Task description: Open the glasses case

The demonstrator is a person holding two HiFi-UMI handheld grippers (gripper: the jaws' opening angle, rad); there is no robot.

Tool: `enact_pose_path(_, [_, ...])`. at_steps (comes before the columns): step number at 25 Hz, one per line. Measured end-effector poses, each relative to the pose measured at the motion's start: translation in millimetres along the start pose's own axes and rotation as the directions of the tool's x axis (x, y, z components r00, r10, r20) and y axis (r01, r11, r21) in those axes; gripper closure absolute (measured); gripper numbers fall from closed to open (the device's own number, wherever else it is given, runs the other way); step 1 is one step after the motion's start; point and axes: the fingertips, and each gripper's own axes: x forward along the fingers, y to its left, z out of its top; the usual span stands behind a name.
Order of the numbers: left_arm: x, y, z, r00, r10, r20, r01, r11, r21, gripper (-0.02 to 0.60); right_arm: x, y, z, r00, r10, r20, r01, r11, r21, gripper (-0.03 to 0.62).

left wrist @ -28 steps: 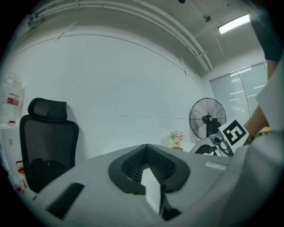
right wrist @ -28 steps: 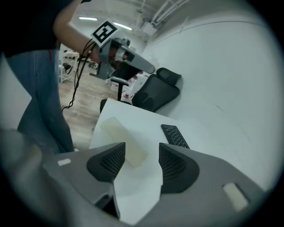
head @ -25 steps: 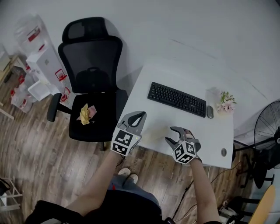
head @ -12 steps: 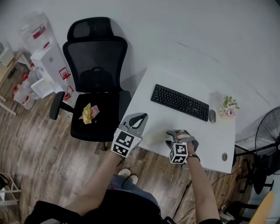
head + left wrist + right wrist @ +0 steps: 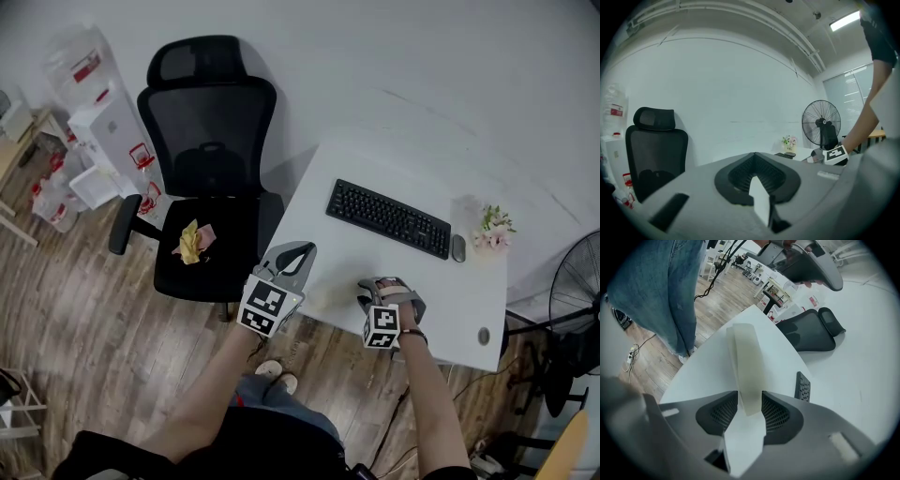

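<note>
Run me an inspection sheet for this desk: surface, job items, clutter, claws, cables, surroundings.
Surface: white desk, no spills seen.
Job's things: cream glasses case lying flat near the front edge, looks closed.
Clutter: keyboard, mouse, flowers toward the back.
Claws: right claw closing on the case's near end, case between its pads; left claw shut, empty, by the desk's left edge.
Cables: floor cable beside the desk.
Surroundings: office chair, yellow wad on its seat, fan, boxes.

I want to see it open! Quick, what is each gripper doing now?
Left gripper: shut, empty.
Right gripper: closing on the case, pads touching it.
</note>
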Motion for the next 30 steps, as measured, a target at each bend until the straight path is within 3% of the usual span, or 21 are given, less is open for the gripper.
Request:
enact_pose_path(14, [-4,5,-2,1.0,0.008,-0.014,-0.008,1.0,-0.01,0.574,-5,-6,0,1.0,-0.024,-0.001,0.024,1.0,-0.02,0.511])
enact_pose_path(23, [-6,16,-1,1.0,0.025,-0.004,-0.025,1.0,-0.009,0.574,-9,-37,8,0.998,-0.053,0.036,0.055,0.998,-0.039,0.571])
enact_pose_path(30, [-14,28,-2,0.998,0.059,-0.01,-0.059,0.998,0.0,0.574,1,-63,16,0.998,-0.051,0.045,0.054,0.996,-0.071,0.579])
